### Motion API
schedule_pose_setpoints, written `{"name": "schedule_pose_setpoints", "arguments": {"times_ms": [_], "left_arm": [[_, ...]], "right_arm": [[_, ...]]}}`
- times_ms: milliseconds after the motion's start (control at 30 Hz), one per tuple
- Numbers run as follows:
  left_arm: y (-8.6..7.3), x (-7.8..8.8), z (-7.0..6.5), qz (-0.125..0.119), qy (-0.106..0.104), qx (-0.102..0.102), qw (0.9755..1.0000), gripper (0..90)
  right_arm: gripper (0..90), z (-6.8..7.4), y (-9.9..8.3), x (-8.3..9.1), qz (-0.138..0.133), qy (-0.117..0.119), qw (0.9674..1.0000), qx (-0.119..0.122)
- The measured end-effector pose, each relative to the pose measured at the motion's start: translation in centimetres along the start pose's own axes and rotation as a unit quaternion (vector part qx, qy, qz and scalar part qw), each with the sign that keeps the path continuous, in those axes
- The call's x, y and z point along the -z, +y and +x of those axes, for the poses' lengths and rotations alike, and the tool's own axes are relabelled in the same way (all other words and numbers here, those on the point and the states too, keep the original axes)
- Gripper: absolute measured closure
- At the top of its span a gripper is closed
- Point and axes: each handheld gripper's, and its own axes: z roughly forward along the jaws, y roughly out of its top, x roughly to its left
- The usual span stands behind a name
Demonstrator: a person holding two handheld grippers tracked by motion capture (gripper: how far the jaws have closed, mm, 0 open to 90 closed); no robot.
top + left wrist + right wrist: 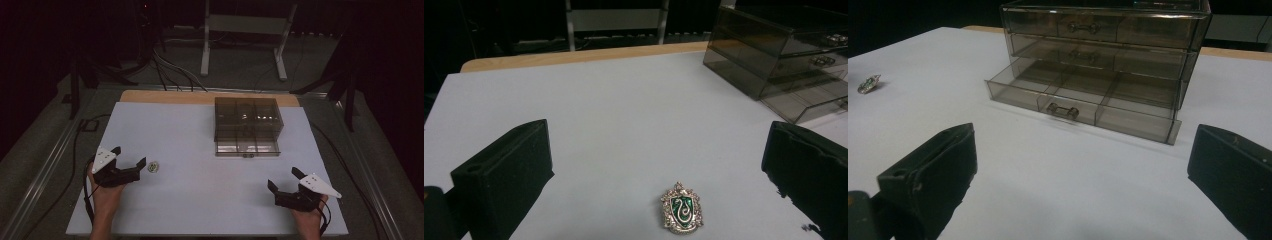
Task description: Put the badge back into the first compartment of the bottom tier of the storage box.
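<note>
A small silver and green crest badge [682, 209] lies flat on the white table [190, 150], seen in the high view as the badge [153, 166] just right of my left gripper [129, 159]. That gripper is open, its jaws wide on either side of the badge, with nothing held. A smoky clear drawer chest [247, 120] stands at the back right, its bottom drawer [1083, 105] pulled out and split into three compartments. My right gripper [283, 180] is open near the front right, pointing toward the chest [1108, 55]. The badge [868, 83] shows far left in the right gripper view.
A wooden strip [165, 96] borders the table's far edge. Beyond it stand a metal frame [245, 35] and cables on the dark floor. A cable [82, 150] trails off the table's left side.
</note>
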Motion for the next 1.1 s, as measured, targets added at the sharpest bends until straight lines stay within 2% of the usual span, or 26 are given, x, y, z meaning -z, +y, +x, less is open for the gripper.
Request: {"name": "schedule_pose_setpoints", "arguments": {"times_ms": [1100], "left_arm": [[-0.8, -3.2, -0.3, 0.042, -0.005, 0.006, 0.9991, 1.1]], "right_arm": [[0.0, -0.1, 0.0, -0.1, 0.003, -0.003, 1.0000, -0.003]]}}
